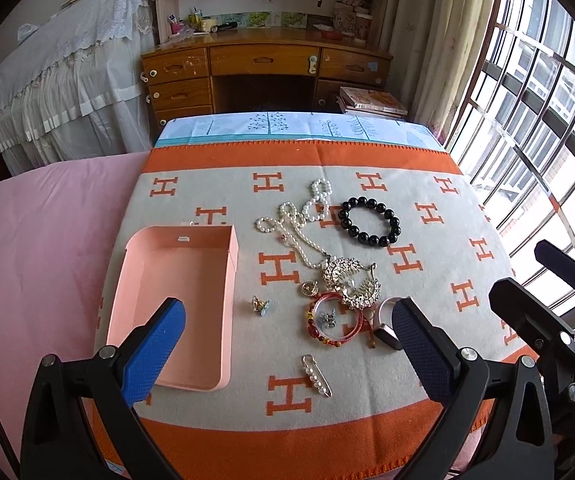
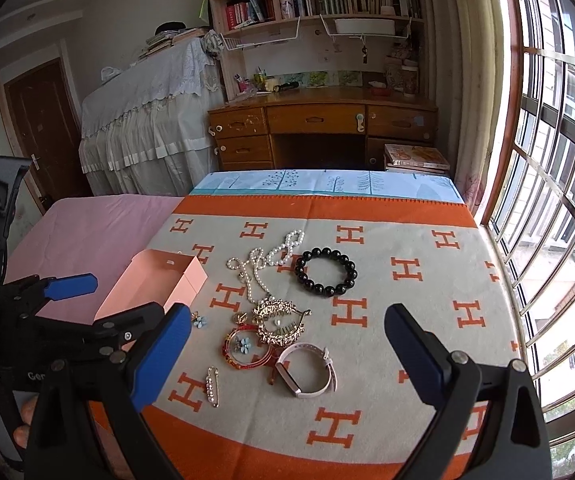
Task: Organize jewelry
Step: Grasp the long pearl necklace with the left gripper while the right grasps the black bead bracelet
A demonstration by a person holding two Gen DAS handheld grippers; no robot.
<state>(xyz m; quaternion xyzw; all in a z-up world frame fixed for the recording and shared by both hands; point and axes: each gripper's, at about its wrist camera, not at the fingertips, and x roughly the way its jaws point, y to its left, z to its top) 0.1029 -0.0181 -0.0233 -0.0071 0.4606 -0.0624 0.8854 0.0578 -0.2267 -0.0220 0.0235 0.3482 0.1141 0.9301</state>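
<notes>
Nearest the cameras, both grippers hang above the near orange border of the H-patterned blanket (image 1: 367, 436), which is spread over a bed. The left gripper (image 1: 287, 344) has its blue-padded fingers (image 1: 155, 348) spread wide apart and holds nothing; the left finger sits over the near end of the pink box (image 1: 175, 304). The right gripper (image 2: 287, 360) is likewise wide apart and empty, its fingers (image 2: 415, 360) flanking the jewelry pile.

Closest on the blanket lies a pearl safety-pin brooch (image 1: 317, 376). Just beyond it to the right is a white-strapped watch (image 2: 307, 372), touching a red bangle with a beaded cord (image 1: 335, 320); a small flower earring (image 1: 327, 317) lies inside the bangle's ring. A second blue flower earring (image 1: 260, 305) rests alone between the bangle and the box. A gold ornate hair comb (image 1: 351, 280) overlaps the bangle's far edge, with a small gold ring (image 1: 309, 289) just to its left.

The open pink box sits toward the blanket's left edge; its inside looks bare.

Farther on, a pearl necklace (image 1: 299, 224) loops loosely from the comb toward the far side, and a black bead bracelet (image 1: 369, 222) lies just to its right, apart from the pile.

Past the bed stand a wooden desk (image 1: 265, 60) and a window (image 1: 527, 100) on the right.
</notes>
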